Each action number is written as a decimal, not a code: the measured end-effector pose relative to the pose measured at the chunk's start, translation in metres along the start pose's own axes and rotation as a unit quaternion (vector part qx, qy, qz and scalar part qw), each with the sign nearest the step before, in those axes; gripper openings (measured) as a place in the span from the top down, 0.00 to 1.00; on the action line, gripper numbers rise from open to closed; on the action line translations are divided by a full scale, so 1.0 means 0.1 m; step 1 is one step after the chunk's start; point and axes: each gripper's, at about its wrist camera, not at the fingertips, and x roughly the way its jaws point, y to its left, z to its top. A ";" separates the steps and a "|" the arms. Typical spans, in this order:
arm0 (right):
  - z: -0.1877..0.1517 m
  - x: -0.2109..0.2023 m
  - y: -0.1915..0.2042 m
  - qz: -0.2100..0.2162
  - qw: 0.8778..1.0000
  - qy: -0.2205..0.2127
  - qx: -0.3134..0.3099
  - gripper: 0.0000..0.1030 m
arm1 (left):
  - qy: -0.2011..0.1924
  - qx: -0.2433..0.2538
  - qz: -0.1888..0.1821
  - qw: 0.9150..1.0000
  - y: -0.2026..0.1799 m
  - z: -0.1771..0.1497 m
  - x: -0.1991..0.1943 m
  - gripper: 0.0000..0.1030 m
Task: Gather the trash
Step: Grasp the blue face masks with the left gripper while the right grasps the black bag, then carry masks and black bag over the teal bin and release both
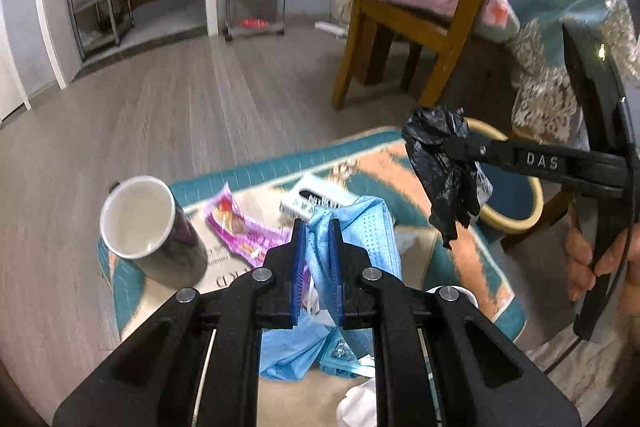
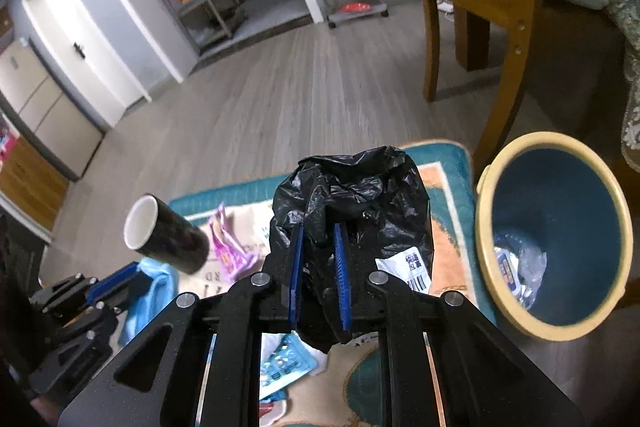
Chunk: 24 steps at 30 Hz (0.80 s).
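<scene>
- The right gripper (image 2: 318,267) had its fingers (image 2: 297,267) clamped on a crumpled black bag (image 2: 352,203), held up off the rug (image 2: 448,179).
- The bin (image 2: 486,227) stood just to the right of that bag and lower, its mouth tilted towards the camera, with some wrappers already at the bottom.
- So the coming move looked like a short carry rightward and over the rim; the right hand was plainly the nearer one.
- The left gripper (image 1: 318,259) had its fingers (image 1: 298,259) pinched on a blue mask (image 1: 360,227), also lifted above the rug.
- From the left view the bin (image 1: 536,203) lay farther off to the right, behind the right gripper (image 1: 456,151) and its bag (image 1: 436,155).
- Beyond the mask, a cup (image 1: 136,219) on its side, a pink wrapper (image 1: 236,227) and a small box (image 1: 316,199) lay on the rug.
</scene>
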 end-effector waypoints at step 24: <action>0.17 -0.78 -0.81 -0.034 0.996 -0.080 0.032 0.84 | -0.049 0.022 0.006 0.999 -0.36 0.37 0.00 0.89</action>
